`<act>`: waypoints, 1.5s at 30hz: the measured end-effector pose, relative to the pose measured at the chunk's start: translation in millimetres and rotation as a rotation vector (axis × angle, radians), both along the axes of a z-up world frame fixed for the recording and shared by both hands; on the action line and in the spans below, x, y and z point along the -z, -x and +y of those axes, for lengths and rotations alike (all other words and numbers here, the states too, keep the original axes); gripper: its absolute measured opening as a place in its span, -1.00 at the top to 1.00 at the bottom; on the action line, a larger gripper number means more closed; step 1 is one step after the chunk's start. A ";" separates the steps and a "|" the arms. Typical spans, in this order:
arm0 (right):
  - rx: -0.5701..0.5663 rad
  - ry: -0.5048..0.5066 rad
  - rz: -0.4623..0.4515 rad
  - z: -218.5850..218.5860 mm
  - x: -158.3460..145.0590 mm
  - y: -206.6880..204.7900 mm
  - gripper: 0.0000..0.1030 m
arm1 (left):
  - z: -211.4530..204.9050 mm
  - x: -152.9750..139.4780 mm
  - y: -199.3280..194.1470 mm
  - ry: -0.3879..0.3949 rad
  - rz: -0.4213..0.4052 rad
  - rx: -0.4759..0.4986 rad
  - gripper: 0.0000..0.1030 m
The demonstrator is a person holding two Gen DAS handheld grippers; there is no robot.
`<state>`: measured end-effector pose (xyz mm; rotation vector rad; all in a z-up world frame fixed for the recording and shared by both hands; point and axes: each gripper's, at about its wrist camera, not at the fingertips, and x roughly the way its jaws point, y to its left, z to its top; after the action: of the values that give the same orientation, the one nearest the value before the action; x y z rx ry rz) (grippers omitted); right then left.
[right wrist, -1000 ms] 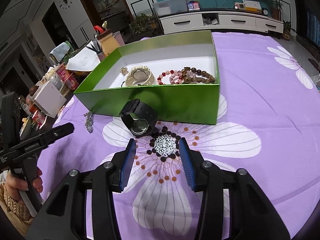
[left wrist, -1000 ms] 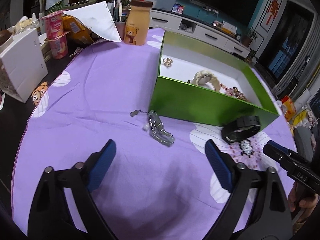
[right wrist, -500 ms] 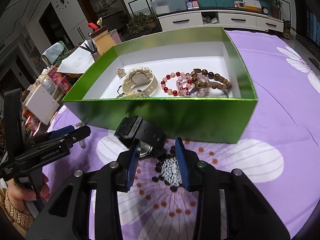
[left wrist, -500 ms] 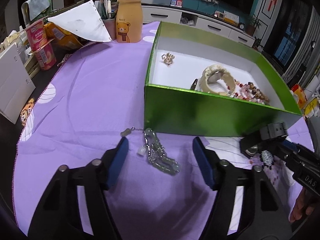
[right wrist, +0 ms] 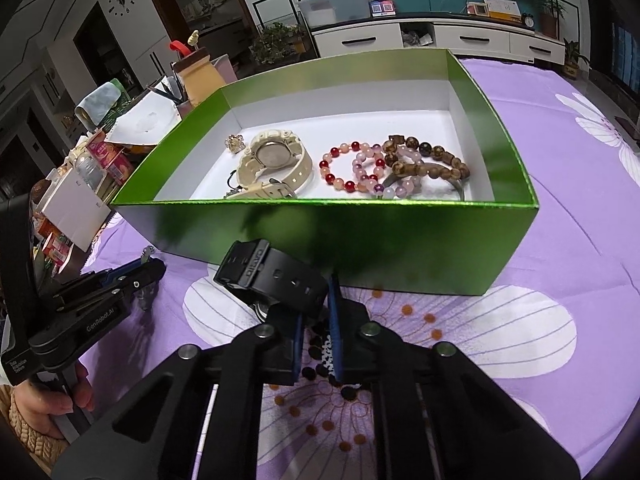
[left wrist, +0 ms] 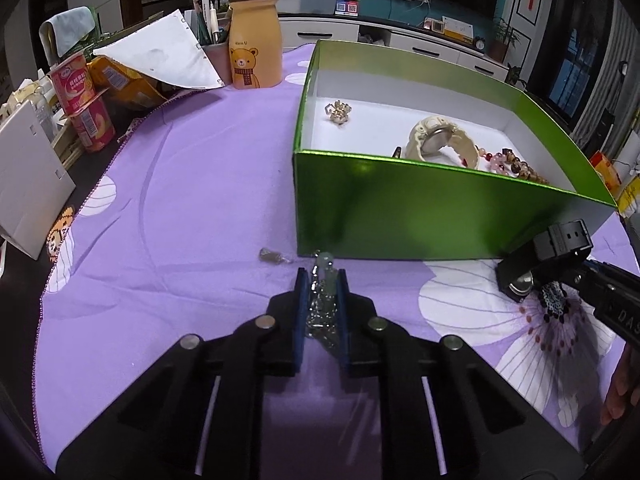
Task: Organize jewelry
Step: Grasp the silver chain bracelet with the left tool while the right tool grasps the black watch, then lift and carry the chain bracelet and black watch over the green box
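A green box (left wrist: 400,208) (right wrist: 360,240) stands on the purple cloth. It holds a cream watch (right wrist: 272,164), bead bracelets (right wrist: 396,168) and a small gold piece (left wrist: 338,111). My left gripper (left wrist: 320,280) is shut on a silvery green-bead chain (left wrist: 323,300) lying on the cloth just before the box's near wall. My right gripper (right wrist: 316,320) is shut on a black watch (right wrist: 272,272), whose strap sticks up to the left; it also shows in the left wrist view (left wrist: 552,252).
A yellow bear bottle (left wrist: 254,40), pen cup, white paper, yogurt cups (left wrist: 80,96) and a white box (left wrist: 28,176) crowd the table's far left edge. A small grey charm (left wrist: 270,256) lies left of the chain. The cloth has white flower prints.
Both grippers moved forward and down. The left closed on the chain; the right closed on the black watch, which has tipped up off the cloth.
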<state>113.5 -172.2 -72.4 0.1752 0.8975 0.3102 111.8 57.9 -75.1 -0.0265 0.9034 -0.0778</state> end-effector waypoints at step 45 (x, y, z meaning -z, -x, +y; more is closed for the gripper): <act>0.038 -0.047 -0.161 -43.4 -63.7 75.3 0.94 | -28.8 -96.9 71.6 0.091 -0.141 0.096 0.76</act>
<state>38.2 -215.5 -8.7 0.2079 0.7274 0.3060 40.3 29.2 21.8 -0.0611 0.7597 -0.2080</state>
